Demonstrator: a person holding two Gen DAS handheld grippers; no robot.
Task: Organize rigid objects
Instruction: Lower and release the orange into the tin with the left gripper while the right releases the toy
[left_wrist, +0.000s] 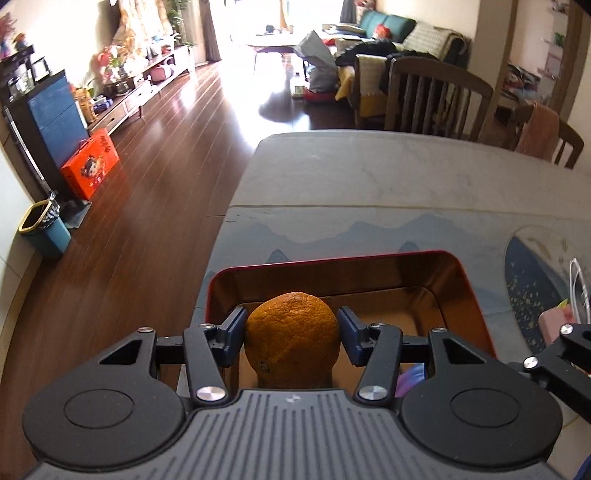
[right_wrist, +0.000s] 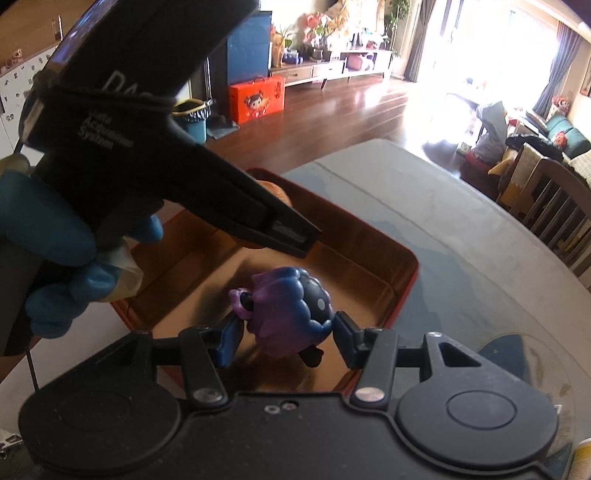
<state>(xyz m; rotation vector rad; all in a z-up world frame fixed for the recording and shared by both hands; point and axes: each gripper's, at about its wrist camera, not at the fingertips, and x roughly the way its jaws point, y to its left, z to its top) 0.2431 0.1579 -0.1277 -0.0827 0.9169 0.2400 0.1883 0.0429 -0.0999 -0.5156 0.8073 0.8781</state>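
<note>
Over the open red tin (left_wrist: 469, 291) on the tabletop (left_wrist: 388, 177), both loads are poised at once: the left tongs (left_wrist: 291, 328) are clenched on an orange (left_wrist: 291, 332), blue pads (left_wrist: 232, 332) pressed to its flanks, and the right tongs (right_wrist: 286, 332) are clenched on a purple-and-blue toy figure (right_wrist: 284, 314), one pad at each side of its body. The orange hangs over the near left part of the tin, the toy over the near right part, and neither looks set down yet; whether either one brushes the gold floor of the tin I cannot tell. In the right wrist view the left tool (right_wrist: 236, 218), held by a blue-gloved hand (right_wrist: 55, 236), slants across the tin just beyond the toy, so the two are crowded. The step in hand, as I judge it, is to lower both into the tin, and the way to do it well is to keep them apart: orange to the left wall, toy to the right, with no crossing of the tools. The orange is round and will likely roll, so it wants to be brought right down to the floor and let go gently, ideally against a wall or corner. The toy is lumpy with small limbs sticking out; it should be lowered level so nothing catches the rim, and the pads opened only when it rests. Then lift straight up, clear of the rim.
</note>
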